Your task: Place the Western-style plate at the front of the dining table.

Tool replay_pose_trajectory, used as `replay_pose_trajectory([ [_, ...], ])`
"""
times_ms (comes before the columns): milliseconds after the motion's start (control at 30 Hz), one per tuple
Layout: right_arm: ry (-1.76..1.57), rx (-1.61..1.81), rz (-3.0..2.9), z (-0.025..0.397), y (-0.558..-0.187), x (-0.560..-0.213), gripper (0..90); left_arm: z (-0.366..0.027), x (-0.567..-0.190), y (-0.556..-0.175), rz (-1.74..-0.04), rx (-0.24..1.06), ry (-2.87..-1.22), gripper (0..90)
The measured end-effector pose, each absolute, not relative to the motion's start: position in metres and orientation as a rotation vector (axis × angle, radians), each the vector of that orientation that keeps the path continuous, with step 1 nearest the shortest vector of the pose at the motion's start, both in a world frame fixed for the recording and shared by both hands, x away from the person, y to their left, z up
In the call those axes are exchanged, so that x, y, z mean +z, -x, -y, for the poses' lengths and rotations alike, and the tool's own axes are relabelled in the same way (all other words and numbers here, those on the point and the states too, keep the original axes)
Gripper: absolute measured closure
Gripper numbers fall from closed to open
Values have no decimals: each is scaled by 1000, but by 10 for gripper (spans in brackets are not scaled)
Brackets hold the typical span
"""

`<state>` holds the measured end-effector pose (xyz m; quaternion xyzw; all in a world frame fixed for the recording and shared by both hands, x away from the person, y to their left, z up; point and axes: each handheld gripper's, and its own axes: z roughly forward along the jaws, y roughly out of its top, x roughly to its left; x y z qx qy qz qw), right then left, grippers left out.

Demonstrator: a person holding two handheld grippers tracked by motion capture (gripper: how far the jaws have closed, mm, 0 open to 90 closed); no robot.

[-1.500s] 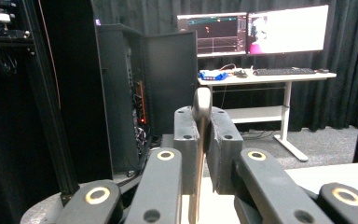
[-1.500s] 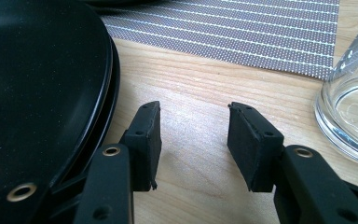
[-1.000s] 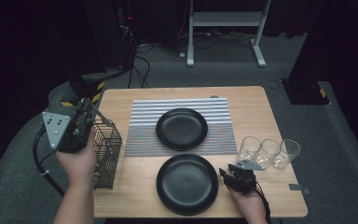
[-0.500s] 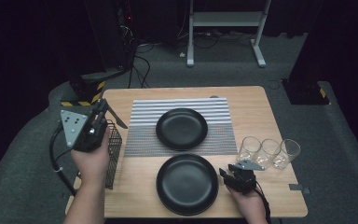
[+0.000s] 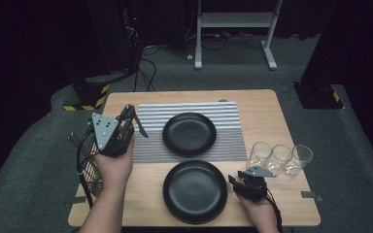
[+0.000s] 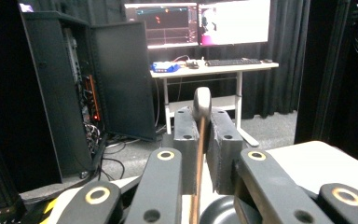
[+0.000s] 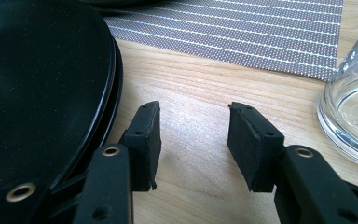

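Nearest the person, the right gripper [image 5: 234,182] is rested on the wooden table [image 5: 262,116] with its jaws held apart and nothing between them, just beside the stacked round black plates [image 5: 194,191]; three clear drinking glasses [image 5: 280,157] are ranged just beyond it. Farther off, the left gripper [image 5: 135,120] is raised at the striped grey placemat's [image 5: 189,109] left edge, jaws clamped on a slim wooden-handled utensil [image 6: 200,135], seen edge-on. Another round black plate [image 5: 189,133] lies on the mat.
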<state>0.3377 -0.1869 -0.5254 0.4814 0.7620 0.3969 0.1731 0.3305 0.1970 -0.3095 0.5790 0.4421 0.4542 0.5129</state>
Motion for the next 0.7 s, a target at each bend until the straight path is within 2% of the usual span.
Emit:
replay_pose_trajectory([
  [700, -1368, 1135, -2163, 188, -338, -525, 538, -175, -340, -345, -1101, 1036, -1475, 830],
])
